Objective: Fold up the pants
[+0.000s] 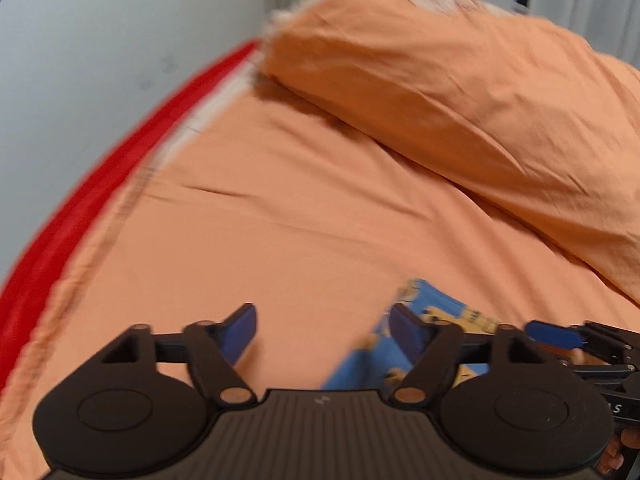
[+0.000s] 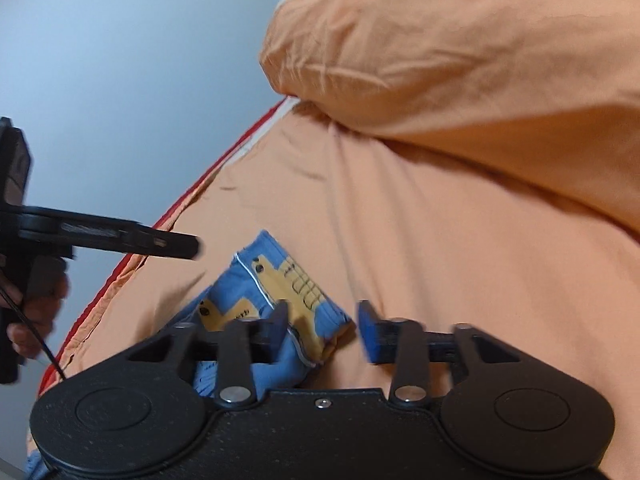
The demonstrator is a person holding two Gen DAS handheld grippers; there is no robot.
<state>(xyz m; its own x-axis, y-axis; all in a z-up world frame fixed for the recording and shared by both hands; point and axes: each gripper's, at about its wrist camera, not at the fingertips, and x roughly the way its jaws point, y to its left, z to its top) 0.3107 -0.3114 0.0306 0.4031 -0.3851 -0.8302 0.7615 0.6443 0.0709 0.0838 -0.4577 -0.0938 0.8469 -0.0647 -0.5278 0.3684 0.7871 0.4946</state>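
The pants are blue with yellow figures and lie in a small folded bundle on the orange bed sheet. My right gripper is open just above them; its left finger crosses the bundle's near edge and its pads press nothing. In the left wrist view the pants sit behind my left gripper's right finger. My left gripper is open over bare sheet, nothing between its fingers. It also shows side-on as the left gripper to the left of the bundle. The right gripper shows at the right edge.
A bulky orange pillow lies across the far right of the bed. A red strip runs along the bed's left edge against a pale wall. A person's hand holds the left gripper's handle.
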